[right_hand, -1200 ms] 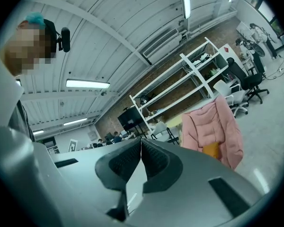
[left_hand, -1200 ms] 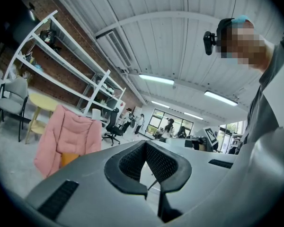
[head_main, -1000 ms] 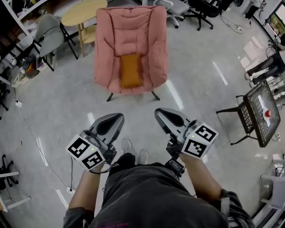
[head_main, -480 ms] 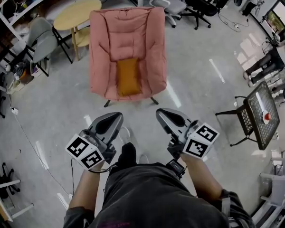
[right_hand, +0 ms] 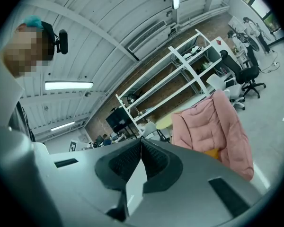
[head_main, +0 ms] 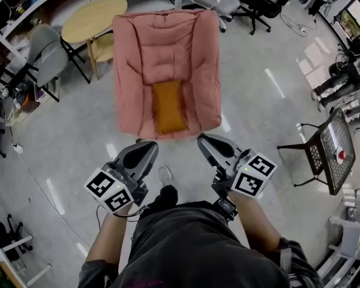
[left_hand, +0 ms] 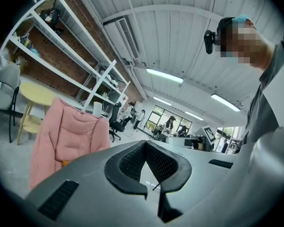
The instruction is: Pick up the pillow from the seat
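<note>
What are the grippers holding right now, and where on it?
Nothing. The left gripper and right gripper are both shut and empty; the orange pillow lies untouched on the pink armchair.

I hold my left tool [head_main: 146, 148] and my right tool [head_main: 204, 141] out in front of my waist, side by side and apart from each other, both pointing forward and roughly level. Each has its jaws closed tip to tip with nothing between them. My left forearm [head_main: 103, 245] and right forearm [head_main: 259, 228] reach forward from my sides.
</note>
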Demonstrator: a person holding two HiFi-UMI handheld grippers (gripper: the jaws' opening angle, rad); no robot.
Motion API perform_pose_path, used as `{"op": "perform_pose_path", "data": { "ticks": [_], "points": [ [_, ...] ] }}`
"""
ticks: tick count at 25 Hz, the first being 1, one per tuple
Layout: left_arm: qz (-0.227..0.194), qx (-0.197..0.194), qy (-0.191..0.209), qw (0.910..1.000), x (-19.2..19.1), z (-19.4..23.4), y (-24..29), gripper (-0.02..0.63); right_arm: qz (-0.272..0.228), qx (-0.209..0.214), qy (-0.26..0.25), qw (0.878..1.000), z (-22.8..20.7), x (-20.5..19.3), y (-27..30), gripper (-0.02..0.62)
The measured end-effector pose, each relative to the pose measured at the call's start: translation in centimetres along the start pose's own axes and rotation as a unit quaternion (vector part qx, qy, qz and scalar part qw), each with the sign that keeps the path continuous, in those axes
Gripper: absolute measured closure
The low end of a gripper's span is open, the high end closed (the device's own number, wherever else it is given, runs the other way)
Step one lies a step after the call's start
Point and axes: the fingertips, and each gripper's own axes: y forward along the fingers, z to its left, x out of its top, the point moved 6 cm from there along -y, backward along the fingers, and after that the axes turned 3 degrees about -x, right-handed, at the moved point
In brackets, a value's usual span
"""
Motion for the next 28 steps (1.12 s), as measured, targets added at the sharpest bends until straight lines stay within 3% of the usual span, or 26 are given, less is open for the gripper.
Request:
{"op": "perform_pose_path", "data": {
  "ticks": [8,16,23,28],
  "points": [
    [0.024,-0.016,-0.009,0.9995,2.9,8.4,2.0,0.597,0.014,-0.028,0.001,1.0,-3.9,2.1,8.3,0.58],
    [0.041,-0.015,-0.03,0.9986,3.5,13.9,3.7,0.597,0.043,-0.057,0.018,0.997,-8.9,1.7,13.5,0.578],
    [0.051,0.003,-0.047,0.9976,3.7,18.6,6.0,0.597,0.077,-0.07,0.041,0.994,-13.8,0.5,17.7,0.578],
    [0.068,0.021,-0.064,0.9954,2.6,21.8,9.6,0.597,0.107,-0.071,0.058,0.99,-19.9,-0.5,20.3,0.578]
  ]
}}
